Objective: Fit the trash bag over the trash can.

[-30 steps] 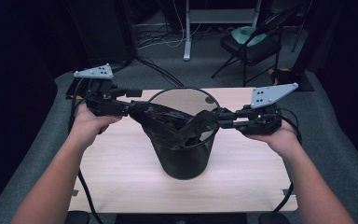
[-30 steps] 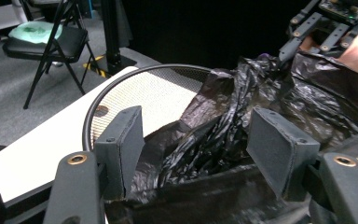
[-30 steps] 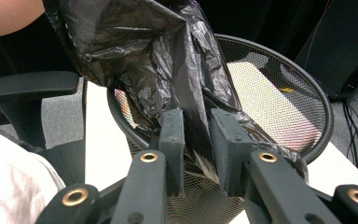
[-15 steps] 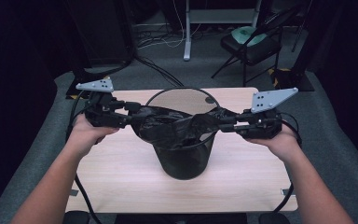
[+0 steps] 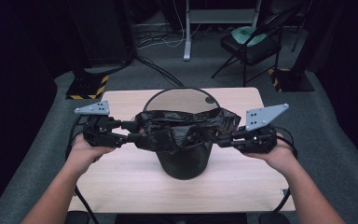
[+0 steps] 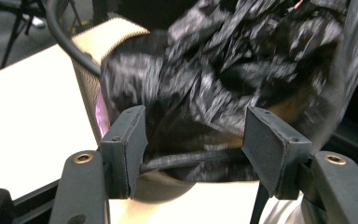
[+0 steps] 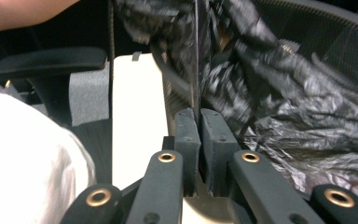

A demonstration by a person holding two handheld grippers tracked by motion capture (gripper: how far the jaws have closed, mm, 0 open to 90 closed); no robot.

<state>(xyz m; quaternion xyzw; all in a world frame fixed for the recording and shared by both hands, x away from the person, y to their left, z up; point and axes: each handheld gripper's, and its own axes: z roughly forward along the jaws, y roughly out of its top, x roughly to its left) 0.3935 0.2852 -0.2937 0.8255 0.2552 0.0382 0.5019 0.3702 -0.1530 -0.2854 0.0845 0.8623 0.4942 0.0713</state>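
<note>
I stood at a light wooden table (image 5: 121, 186) with a gripper in each hand. In the middle of the table stood a black mesh bin (image 5: 184, 161), upright, with its round wire rim (image 5: 158, 95) at the top. A shiny black plastic bag (image 5: 182, 126) was stretched across the near part of the bin's mouth, and the far part of the mouth was bare. The bag hung over the rim on both sides. My left gripper (image 5: 131, 131) was at the left side of the bin, with its tips at the bag's edge. In the left gripper view its two black pads (image 6: 126, 149) stood wide apart. The crinkled bag (image 6: 223, 79) and the bin's rim (image 6: 191, 158) were in the space between them, and the pads did not press on anything. My right gripper (image 5: 223, 140) was at the right side of the bin. Its jaws had just been closing. In the right gripper view the two pads (image 7: 186, 140) were squeezed close together, and a thin stretched bit of the bag (image 7: 307, 121) came up out of the gap between them, so they pinched it tight. Behind the table was a grey floor with a folding chair (image 5: 251, 46).
</note>
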